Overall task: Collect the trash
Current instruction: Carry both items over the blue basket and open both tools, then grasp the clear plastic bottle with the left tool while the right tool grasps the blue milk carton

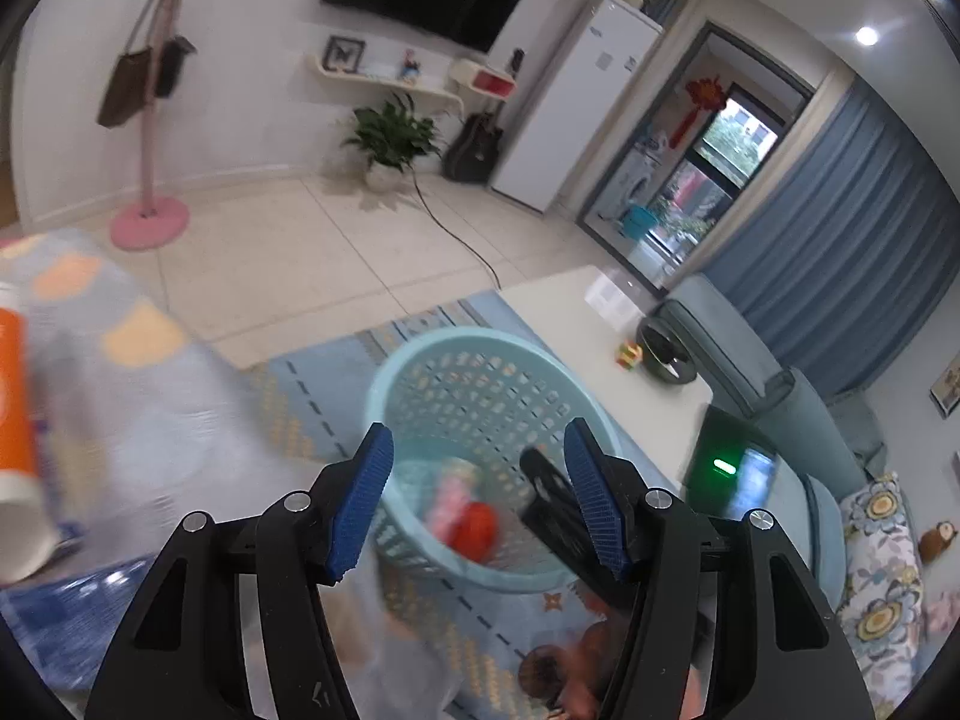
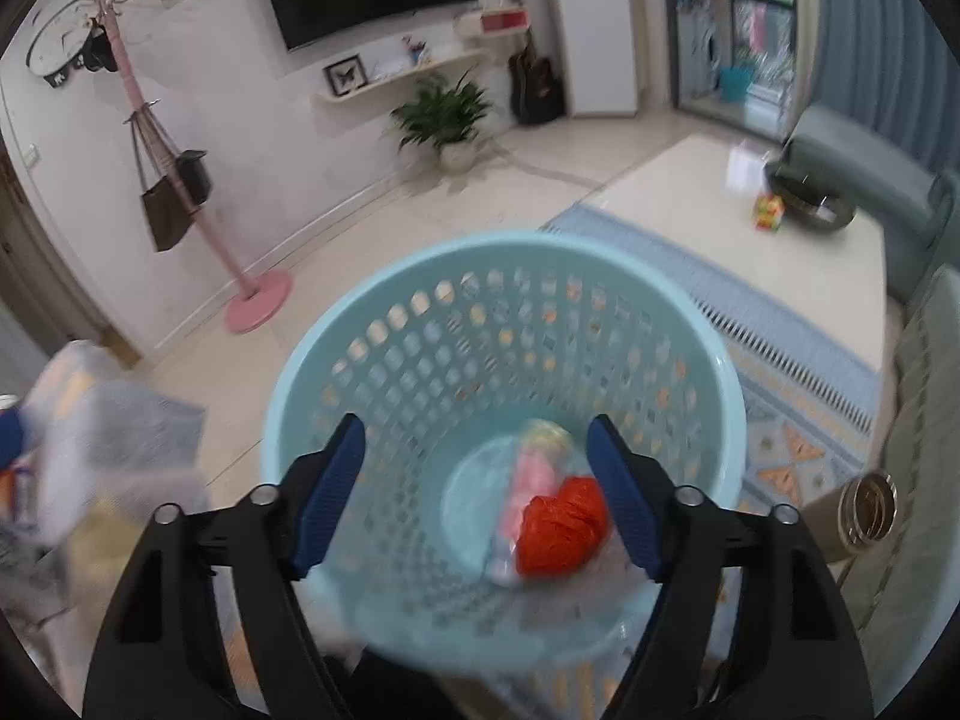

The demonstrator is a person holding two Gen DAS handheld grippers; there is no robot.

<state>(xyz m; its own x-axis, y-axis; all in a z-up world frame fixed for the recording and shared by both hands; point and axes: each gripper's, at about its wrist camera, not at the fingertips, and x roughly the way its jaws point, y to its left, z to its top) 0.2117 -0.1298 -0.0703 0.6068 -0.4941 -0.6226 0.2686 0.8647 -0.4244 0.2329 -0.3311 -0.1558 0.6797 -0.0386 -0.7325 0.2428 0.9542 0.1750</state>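
A light blue perforated basket (image 1: 420,360) (image 2: 384,324) stands on the rug below both grippers. In it lie a red crumpled bag (image 2: 558,534) (image 1: 477,531) and a pink and clear wrapper (image 2: 534,474) (image 1: 450,498). My left gripper (image 1: 480,498) is open and empty above the basket's near rim. My right gripper (image 2: 480,498) is open and empty over the basket's inside, its fingers on either side of the trash. The right gripper's black body (image 1: 558,516) shows in the left wrist view.
A white coffee table (image 2: 720,192) (image 1: 600,348) holds a small coloured carton (image 2: 768,213) and a dark bowl (image 2: 810,198). A blurred clear plastic bag (image 1: 120,390) (image 2: 108,450) and an orange tube (image 1: 12,396) are at the left. A metal cup (image 2: 864,510) is at right. A pink coat stand (image 2: 258,300) stands behind.
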